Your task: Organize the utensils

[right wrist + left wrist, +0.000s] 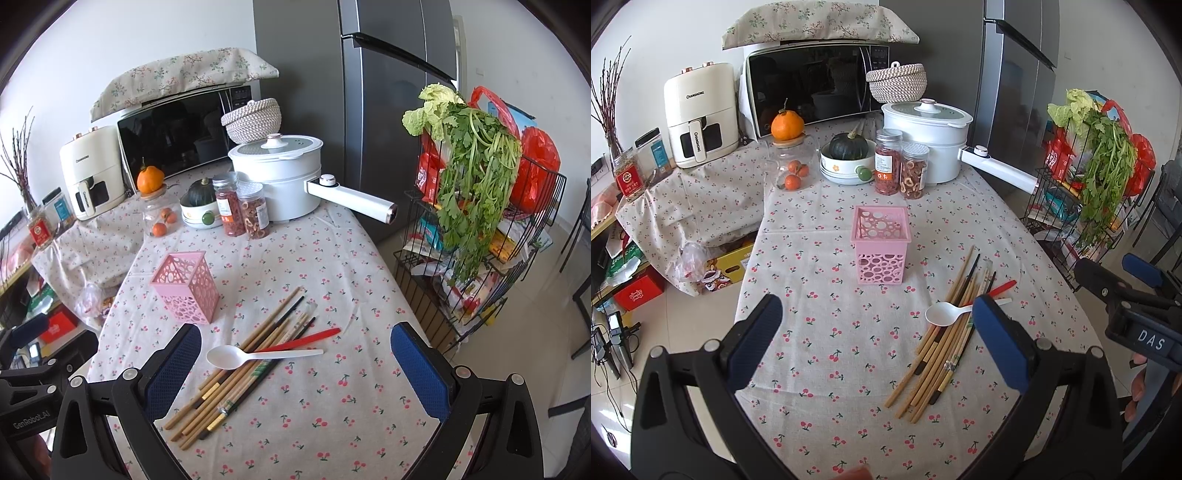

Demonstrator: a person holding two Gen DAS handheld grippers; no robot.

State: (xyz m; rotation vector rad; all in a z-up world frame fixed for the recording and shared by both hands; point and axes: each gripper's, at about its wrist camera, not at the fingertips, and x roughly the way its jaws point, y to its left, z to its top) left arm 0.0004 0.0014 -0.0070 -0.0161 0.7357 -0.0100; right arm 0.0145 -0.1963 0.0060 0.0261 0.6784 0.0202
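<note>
Bright, even daylight in both views, shadows on the worktop (332, 266) super soft. Heavy fisheye bending with black corners. Fridge (1015, 92) shows faint sheen; everything's pretty sharp.

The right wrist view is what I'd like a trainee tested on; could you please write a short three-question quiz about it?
1. True or false: the pink holder already contains chopsticks.
2. What lies across the chopsticks? A) white spoon B) fork C) knife
3. How do the jaws of the right tool stand?

Key:
1. False; it stands empty, apart from the pile.
2. A, the white spoon, beside a red utensil.
3. Wide open, holding nothing, above the pile on the tablecloth.
</note>
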